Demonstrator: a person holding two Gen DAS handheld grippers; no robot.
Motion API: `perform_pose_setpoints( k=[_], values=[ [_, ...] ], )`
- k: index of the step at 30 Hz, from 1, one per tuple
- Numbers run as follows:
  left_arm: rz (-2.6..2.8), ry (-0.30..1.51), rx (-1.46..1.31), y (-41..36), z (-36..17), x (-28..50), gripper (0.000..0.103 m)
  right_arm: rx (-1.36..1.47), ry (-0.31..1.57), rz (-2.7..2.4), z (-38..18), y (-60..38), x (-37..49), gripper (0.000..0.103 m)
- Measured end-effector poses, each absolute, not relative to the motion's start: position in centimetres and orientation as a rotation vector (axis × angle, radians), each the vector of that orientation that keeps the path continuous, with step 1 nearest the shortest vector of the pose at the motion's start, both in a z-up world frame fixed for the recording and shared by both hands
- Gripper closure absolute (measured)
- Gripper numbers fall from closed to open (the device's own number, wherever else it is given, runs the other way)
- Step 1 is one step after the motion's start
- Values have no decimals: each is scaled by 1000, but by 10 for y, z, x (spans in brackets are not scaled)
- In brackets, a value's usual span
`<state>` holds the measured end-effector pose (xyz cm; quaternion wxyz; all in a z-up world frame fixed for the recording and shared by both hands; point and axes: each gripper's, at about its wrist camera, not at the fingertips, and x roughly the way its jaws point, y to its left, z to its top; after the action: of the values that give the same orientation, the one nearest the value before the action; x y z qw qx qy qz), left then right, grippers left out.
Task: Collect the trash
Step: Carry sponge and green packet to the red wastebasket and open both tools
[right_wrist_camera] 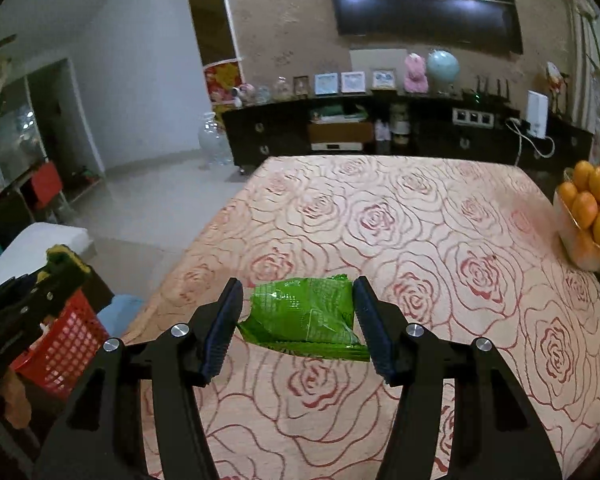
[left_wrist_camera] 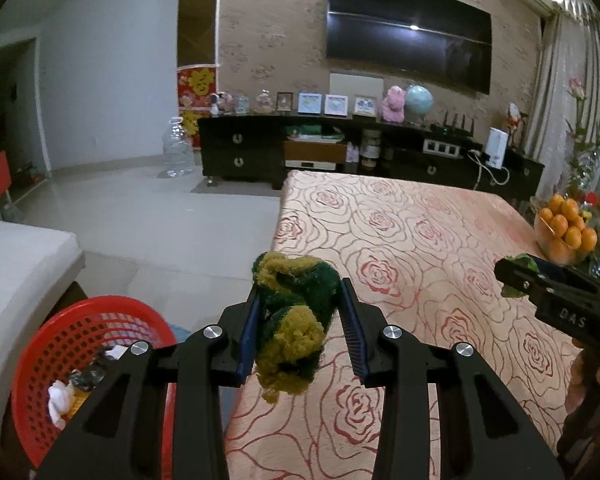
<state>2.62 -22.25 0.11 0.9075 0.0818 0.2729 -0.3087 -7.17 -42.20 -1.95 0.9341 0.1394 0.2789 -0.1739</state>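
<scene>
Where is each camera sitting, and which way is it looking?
Left wrist view: sits on the left claw, looking ahead over the rose tablecloth; it shows its own fingers squeezing a green-yellow scrubber, plus the right claw.
Right wrist view: sits on the right claw, facing the same way; its fingers hold a green wrapper, with the left claw at the side.
Both share: the tablecloth, red basket, oranges and TV.

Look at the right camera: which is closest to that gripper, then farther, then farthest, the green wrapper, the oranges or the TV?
1. Green wrapper: held in the right gripper.
2. Oranges: at the table's right edge.
3. TV: on the far wall, beyond the table.
</scene>
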Motion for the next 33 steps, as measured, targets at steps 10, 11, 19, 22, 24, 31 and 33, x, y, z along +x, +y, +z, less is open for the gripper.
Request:
perform_pose_setpoints(
  k=[10,11,19,22,24,31,33],
  values=[
    [-561,552,144,-190,12,26,68,248,570,-298,-11,-392,-64,47],
    [-551,554,140,-185,13,26,68,242,569,-290,-9,-388,-63,47],
    [-487,554,116,-152,22,26,68,204,553,-231,3,-359,-55,47],
    [-460,552,105,-138,26,26,68,189,547,-206,8,-347,-52,47],
    [-442,552,97,-129,28,26,68,177,545,-188,10,-337,-49,47],
    [-388,551,72,-99,35,25,68,141,545,-134,17,-309,-39,47],
    [-377,552,66,-93,36,25,68,137,546,-119,17,-303,-36,47]
  ],
)
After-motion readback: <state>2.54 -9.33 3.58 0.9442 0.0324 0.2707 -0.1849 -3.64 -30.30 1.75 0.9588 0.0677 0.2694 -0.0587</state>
